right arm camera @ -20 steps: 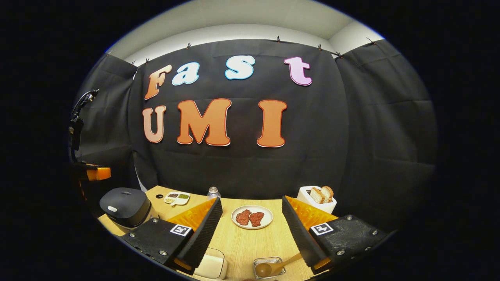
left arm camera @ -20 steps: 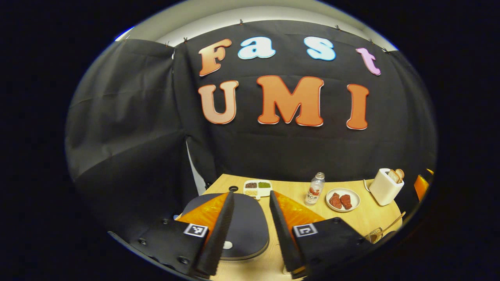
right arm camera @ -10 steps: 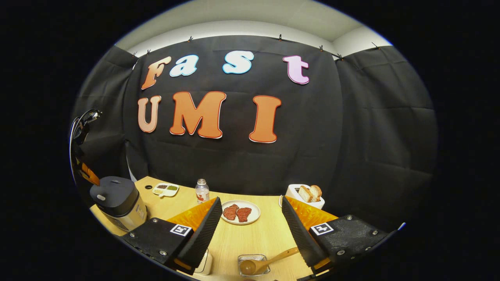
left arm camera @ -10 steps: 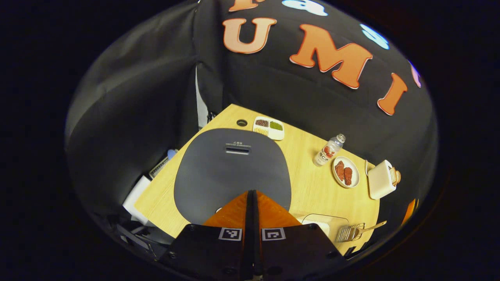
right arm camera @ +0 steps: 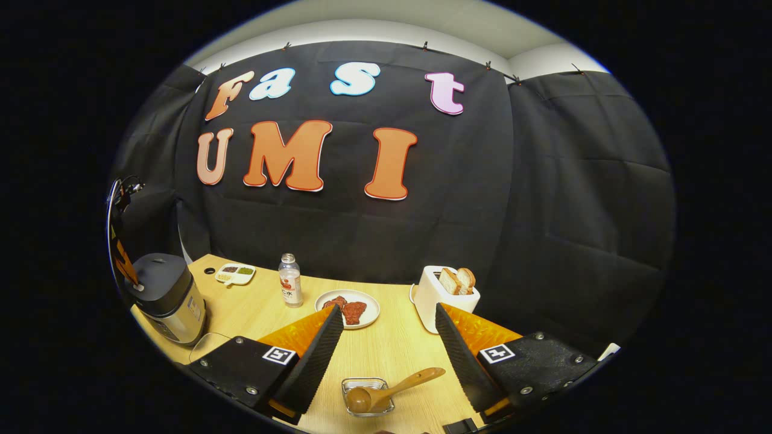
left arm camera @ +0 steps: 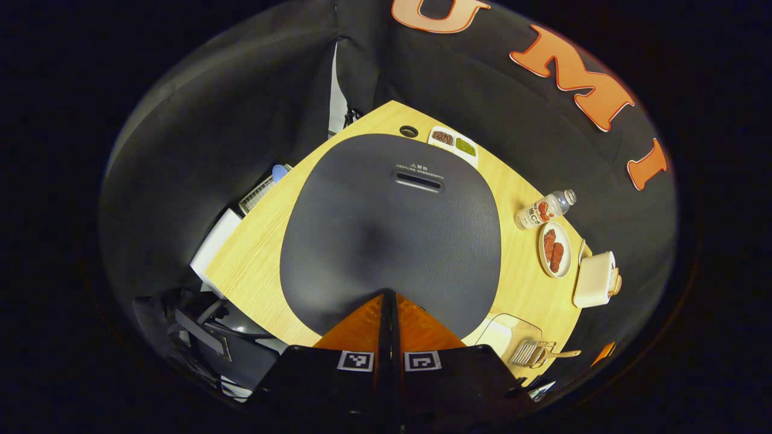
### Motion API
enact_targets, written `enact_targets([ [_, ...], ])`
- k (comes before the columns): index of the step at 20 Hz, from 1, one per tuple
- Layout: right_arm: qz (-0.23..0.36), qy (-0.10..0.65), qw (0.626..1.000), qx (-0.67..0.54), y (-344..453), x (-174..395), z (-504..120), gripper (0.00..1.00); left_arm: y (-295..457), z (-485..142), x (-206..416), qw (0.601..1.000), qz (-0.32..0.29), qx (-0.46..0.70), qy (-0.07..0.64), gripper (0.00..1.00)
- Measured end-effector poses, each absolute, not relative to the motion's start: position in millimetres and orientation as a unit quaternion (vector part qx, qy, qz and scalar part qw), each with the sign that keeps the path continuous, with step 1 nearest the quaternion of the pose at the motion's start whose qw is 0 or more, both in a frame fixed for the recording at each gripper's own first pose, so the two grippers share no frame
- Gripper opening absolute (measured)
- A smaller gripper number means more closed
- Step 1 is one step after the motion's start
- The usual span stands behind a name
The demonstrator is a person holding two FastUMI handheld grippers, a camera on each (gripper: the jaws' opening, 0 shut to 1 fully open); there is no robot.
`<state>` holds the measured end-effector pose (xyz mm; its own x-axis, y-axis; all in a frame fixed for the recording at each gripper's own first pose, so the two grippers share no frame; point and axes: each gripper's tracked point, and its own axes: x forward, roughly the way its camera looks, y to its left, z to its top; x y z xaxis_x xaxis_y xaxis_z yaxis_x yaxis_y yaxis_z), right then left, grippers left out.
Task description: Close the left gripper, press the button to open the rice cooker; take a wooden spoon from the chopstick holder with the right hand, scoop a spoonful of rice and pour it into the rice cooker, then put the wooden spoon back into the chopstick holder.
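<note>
- Right under the left gripper (left arm camera: 386, 301) sits the rice cooker (left arm camera: 391, 232), lid not up yet. Both fingers are pressed flat together with nothing between them, tips at the near edge of the lid.
- Looks to me like the button press is the step in hand. I'd come straight down with the joined tips and keep them together so they act like one blunt poker. The button itself is hidden behind the fingers from this angle, so aim matters.
- Farther right of that claw there's the wooden spoon (left arm camera: 558, 354) lying in the chopstick holder (left arm camera: 531, 354), near the table edge.
- Over in the right gripper view you get the cooker's side (right arm camera: 166, 295) far left of the right gripper (right arm camera: 389, 343), plus the other claw's tip (right arm camera: 125, 265) touching down on its lid, which the top-down view can't show.
- The right one is spread wide and holding nothing, spoon (right arm camera: 386, 392) and holder (right arm camera: 368, 395) just below and between its fingers.
</note>
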<state>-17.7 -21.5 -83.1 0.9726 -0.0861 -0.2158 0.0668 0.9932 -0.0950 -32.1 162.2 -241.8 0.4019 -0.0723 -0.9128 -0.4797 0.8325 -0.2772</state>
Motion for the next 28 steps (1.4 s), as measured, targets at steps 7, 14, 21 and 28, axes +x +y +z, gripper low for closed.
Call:
enact_targets([
  [7,-0.046,0.146,0.988,-0.029,-31,-21,-107,0.95,161,-242,-32,0.818,0.123,-0.237,0.510,0.05],
  [14,-0.060,0.208,0.976,-0.001,-51,-16,-152,0.95,167,-187,-20,0.898,0.150,-0.130,0.393,0.05],
  [21,-0.076,0.238,0.968,0.009,-79,-14,-181,0.95,204,-68,-5,0.959,0.209,-0.054,0.181,0.03],
  [28,-0.073,0.281,0.956,0.034,-86,-10,-214,0.95,166,-25,-11,0.979,0.181,0.000,0.097,0.06],
])
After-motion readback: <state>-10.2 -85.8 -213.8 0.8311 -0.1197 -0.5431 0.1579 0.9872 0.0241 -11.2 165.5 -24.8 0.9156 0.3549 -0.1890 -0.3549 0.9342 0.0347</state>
